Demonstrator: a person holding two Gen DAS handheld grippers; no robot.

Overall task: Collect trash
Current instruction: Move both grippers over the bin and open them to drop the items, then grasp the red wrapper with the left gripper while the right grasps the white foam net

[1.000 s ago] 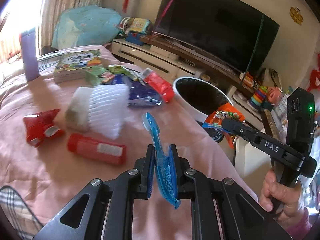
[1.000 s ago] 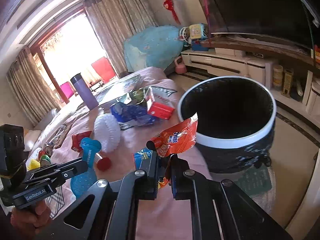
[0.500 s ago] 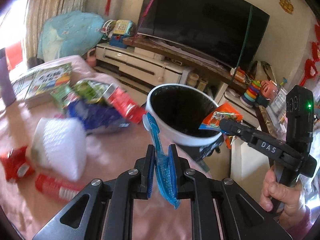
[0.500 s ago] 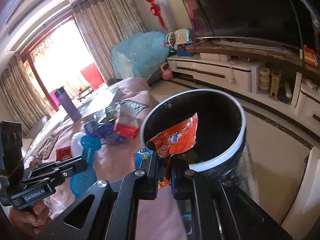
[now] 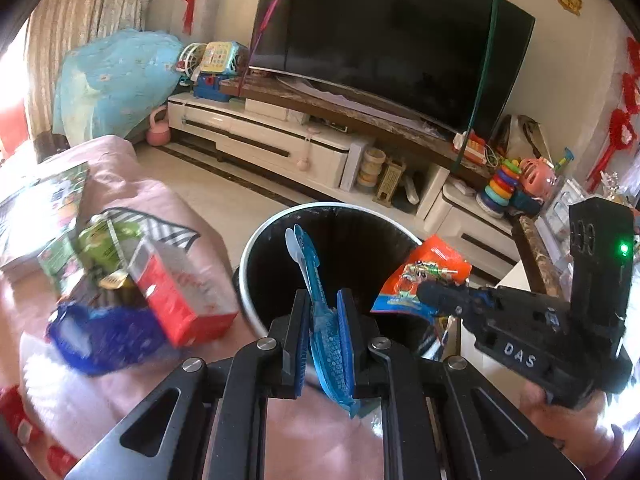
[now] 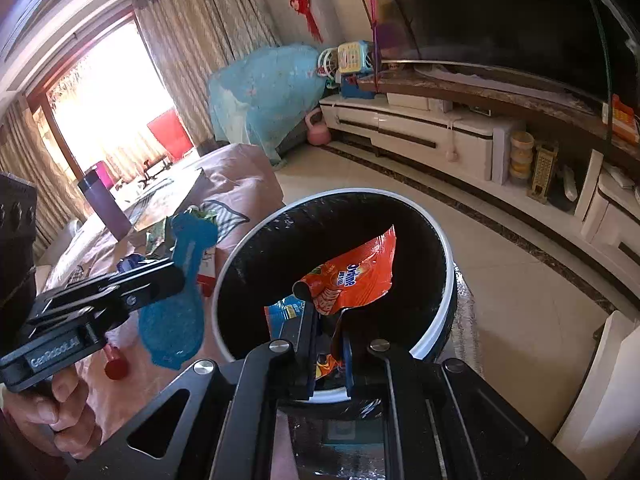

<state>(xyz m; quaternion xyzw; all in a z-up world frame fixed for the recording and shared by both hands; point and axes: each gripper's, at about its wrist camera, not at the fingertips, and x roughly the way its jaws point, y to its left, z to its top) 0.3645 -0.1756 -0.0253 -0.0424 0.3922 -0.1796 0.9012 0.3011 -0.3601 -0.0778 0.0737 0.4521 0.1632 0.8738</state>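
My left gripper (image 5: pixel 322 312) is shut on a flat blue plastic wrapper (image 5: pixel 326 332) and holds it at the near rim of a round white-rimmed bin with a black liner (image 5: pixel 250 280). My right gripper (image 6: pixel 326 320) is shut on an orange snack packet (image 6: pixel 354 278) held over the bin's (image 6: pixel 448 280) open mouth. The packet (image 5: pixel 424 276) and right gripper (image 5: pixel 448 298) show at the right of the left wrist view. The left gripper (image 6: pixel 160 280) with the blue wrapper (image 6: pixel 174 320) shows left of the bin.
On the pink-covered table (image 5: pixel 132 396) lie a red-and-white carton (image 5: pixel 180 300), a blue bag (image 5: pixel 100 340), green packets (image 5: pixel 104 240) and a book (image 5: pixel 44 208). A purple flask (image 6: pixel 104 204) stands far back. A TV cabinet (image 5: pixel 280 148) runs behind the bin.
Both grippers have moved toward the bin with their loads. The orange packet now hangs over the bin's mouth and the blue wrapper has reached its rim. The table litter has slid off to the left.
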